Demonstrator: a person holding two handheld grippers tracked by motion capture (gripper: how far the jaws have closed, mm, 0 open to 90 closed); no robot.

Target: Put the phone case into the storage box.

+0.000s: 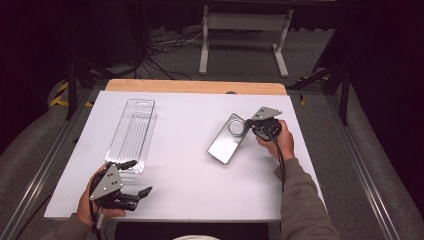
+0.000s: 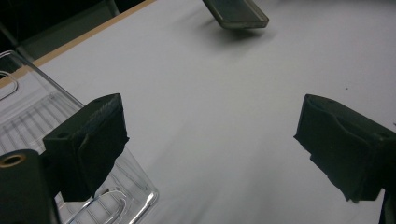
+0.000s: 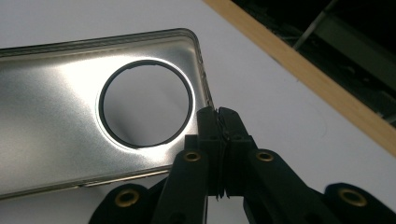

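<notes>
Two grippers, two different stories. Right gripper (image 3: 218, 116) has its jaws pinched together on the very edge of a clear phone case (image 1: 227, 140), right by the round camera cutout (image 3: 145, 103), holding it tilted off the white table (image 1: 190, 175). Left gripper (image 2: 210, 149) hangs wide apart with nothing in it, just beside the clear plastic package (image 1: 132, 132). With that thin a bite on slick plastic, I'd guess the case could swivel or slip out.

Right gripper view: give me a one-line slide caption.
Right gripper shut on the edge of a clear phone case beside its round camera hole, above the white table.
</notes>
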